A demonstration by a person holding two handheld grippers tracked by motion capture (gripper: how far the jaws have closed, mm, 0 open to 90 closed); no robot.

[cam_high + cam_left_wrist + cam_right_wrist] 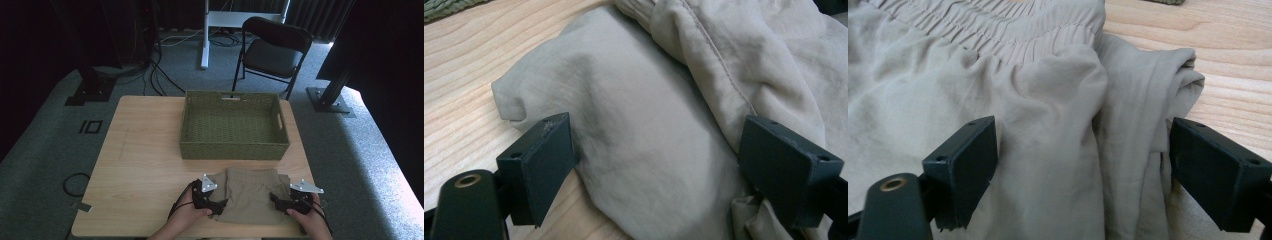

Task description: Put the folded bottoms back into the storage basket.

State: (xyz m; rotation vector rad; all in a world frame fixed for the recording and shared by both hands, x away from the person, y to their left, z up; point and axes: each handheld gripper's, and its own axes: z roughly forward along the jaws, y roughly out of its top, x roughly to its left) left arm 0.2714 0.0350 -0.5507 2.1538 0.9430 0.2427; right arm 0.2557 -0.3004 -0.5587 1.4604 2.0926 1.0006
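Note:
A folded khaki garment [252,192] with an elastic waistband lies on the wooden table [145,150] near its front edge. My left gripper [217,205] is at the garment's left side, held in a hand. In the left gripper view its jaws [656,155] stand wide, with a bulge of the khaki cloth [649,110] between them, touched but not squeezed. My right gripper [277,200] is at the garment's right side. In the right gripper view its jaws [1083,160] are just as wide, straddling a fold of the cloth [1048,115] below the gathered waistband.
A green woven basket [234,148], empty, stands just behind the garment at the table's middle. Bare tabletop stretches to the left. A black folding chair [275,50] and stand legs are on the carpet beyond the table.

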